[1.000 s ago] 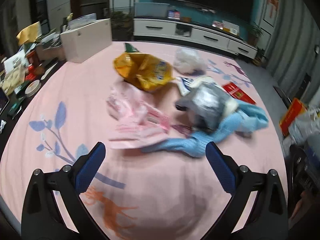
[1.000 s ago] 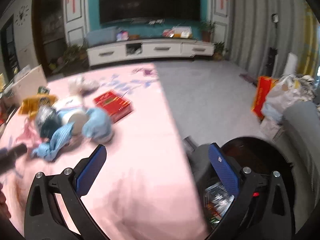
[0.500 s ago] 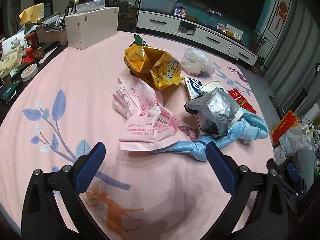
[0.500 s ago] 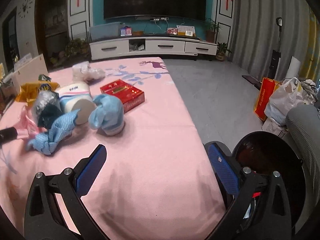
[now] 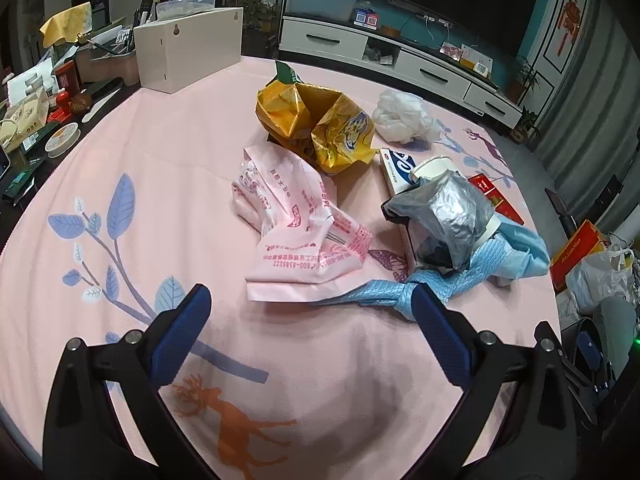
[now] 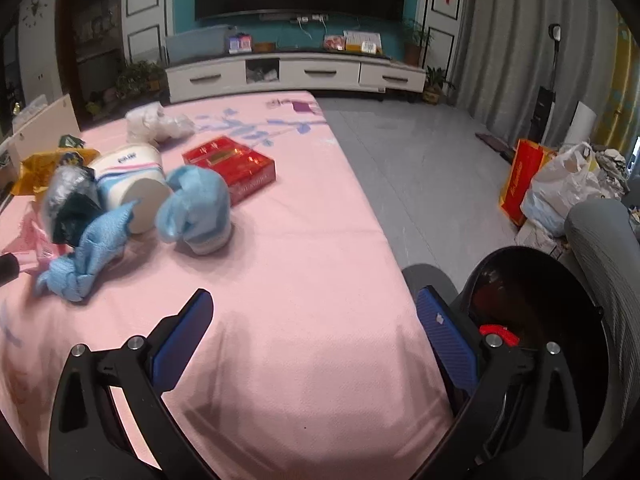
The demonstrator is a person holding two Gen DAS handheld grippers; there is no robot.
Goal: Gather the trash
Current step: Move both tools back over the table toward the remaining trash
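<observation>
Trash lies in a pile on the pink tablecloth (image 5: 168, 148): a pink plastic wrapper (image 5: 296, 224), a yellow snack bag (image 5: 316, 124), a silver foil bag (image 5: 448, 208), a knotted blue cloth (image 5: 424, 292), a white crumpled bag (image 5: 404, 116), a paper cup (image 6: 132, 184) and a red box (image 6: 232, 164). My left gripper (image 5: 308, 320) is open and empty, just short of the pink wrapper and the blue cloth. My right gripper (image 6: 316, 324) is open and empty over the table's right edge, beside a black trash bin (image 6: 536, 300).
A white box (image 5: 188, 52) stands at the table's far left with clutter (image 5: 36, 108) beside it. On the floor to the right are a red-and-yellow bag (image 6: 520, 176), a white plastic bag (image 6: 560, 188) and a grey chair arm (image 6: 608, 264). A TV cabinet (image 6: 296, 74) lines the far wall.
My left gripper has come a little closer to the pile. My right gripper has swung left from over the bin toward the table. Both stay open.
</observation>
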